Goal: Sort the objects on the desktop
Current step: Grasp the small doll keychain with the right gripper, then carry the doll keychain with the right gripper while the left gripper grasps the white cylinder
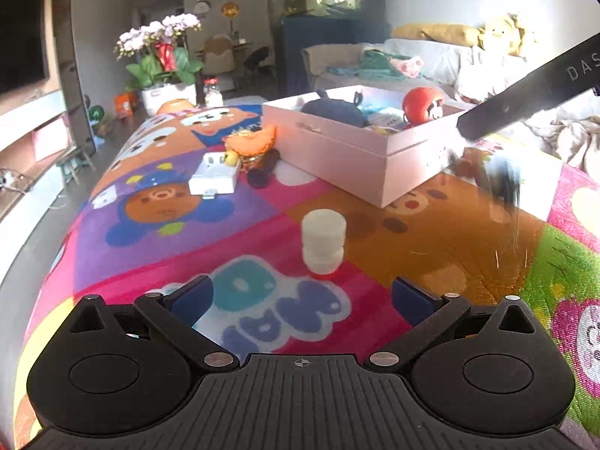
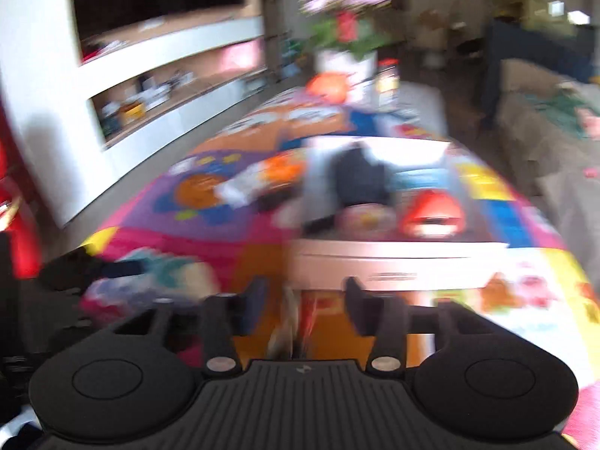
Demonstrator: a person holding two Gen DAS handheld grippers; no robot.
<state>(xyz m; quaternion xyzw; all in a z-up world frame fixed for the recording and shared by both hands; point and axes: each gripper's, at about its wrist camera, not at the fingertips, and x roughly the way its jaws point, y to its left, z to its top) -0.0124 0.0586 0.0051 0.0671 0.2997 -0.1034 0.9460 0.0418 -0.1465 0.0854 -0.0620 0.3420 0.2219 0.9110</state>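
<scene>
the white bottle (image 1: 323, 242) stands upright on the colourful tabletop (image 1: 150, 247), ahead of the left hand-held gripper (image 1: 302, 300), whose fingers are spread wide and empty, likely lined up to take it. beyond sits the pink box (image 1: 352, 150), already holding a red toy (image 1: 422, 104), so it seems the sorting bin. the right hand-held gripper (image 2: 302, 307) looks parted; something blurred lies between its fingers, grasped or not i cannot tell. only the left view shows the bottle clearly.
</scene>
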